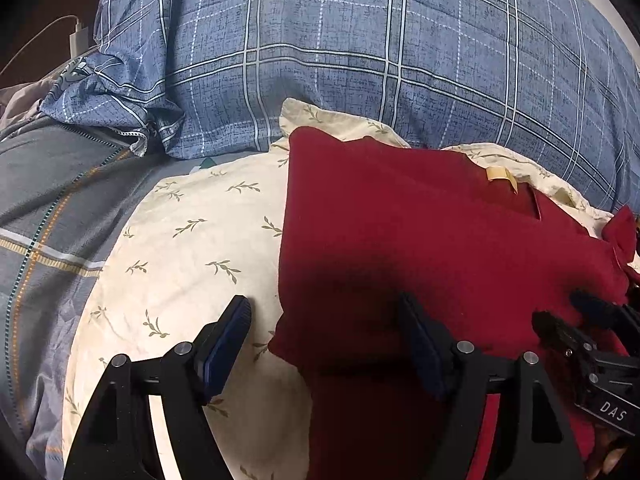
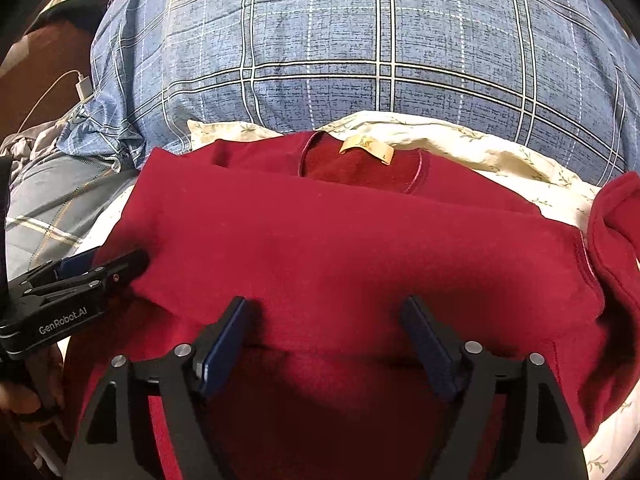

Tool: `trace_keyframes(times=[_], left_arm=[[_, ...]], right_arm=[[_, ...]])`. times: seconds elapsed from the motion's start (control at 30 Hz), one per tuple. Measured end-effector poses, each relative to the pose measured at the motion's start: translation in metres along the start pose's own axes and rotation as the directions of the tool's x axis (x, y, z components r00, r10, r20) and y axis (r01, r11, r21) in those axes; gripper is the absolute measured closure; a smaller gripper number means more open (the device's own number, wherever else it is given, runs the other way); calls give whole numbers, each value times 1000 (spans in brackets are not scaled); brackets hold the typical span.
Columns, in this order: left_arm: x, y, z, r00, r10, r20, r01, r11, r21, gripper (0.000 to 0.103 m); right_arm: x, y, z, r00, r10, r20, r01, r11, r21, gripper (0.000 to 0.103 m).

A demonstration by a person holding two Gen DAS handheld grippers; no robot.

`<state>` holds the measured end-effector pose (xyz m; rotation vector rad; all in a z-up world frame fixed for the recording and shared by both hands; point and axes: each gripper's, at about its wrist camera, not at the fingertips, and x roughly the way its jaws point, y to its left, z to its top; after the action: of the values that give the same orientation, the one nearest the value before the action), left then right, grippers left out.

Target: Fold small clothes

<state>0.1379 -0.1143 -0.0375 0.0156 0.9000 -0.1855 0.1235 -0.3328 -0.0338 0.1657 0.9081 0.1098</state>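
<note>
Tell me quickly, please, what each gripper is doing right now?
Left gripper: open, holding nothing, straddling the left edge of the red garment.
Right gripper: open, holding nothing, over the garment.

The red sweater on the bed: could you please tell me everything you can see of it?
The red sweater is a dark red, fleecy-looking knit with a round neckline and a tan neck label marked L. It lies flat on a cream leaf-print pillow, neckline at the far end, its near part folded up over the body; a loose sleeve bunches at the right. The left gripper straddles its left edge and the right gripper hovers over its near fold, fingers open, gripping nothing.
</note>
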Motion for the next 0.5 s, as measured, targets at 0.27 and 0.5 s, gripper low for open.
trace_keyframes(times=[0.27, 0.5], left_arm=[[3, 1, 0, 1000, 3, -8, -3, 1000, -3, 23], [4, 0, 0, 1000, 3, -9, -3, 1000, -5, 23]], right_arm=[[-33, -27, 13, 999, 37, 14, -38, 995, 94, 22], [-60, -122, 47, 982, -183, 47, 167, 957, 235, 22]])
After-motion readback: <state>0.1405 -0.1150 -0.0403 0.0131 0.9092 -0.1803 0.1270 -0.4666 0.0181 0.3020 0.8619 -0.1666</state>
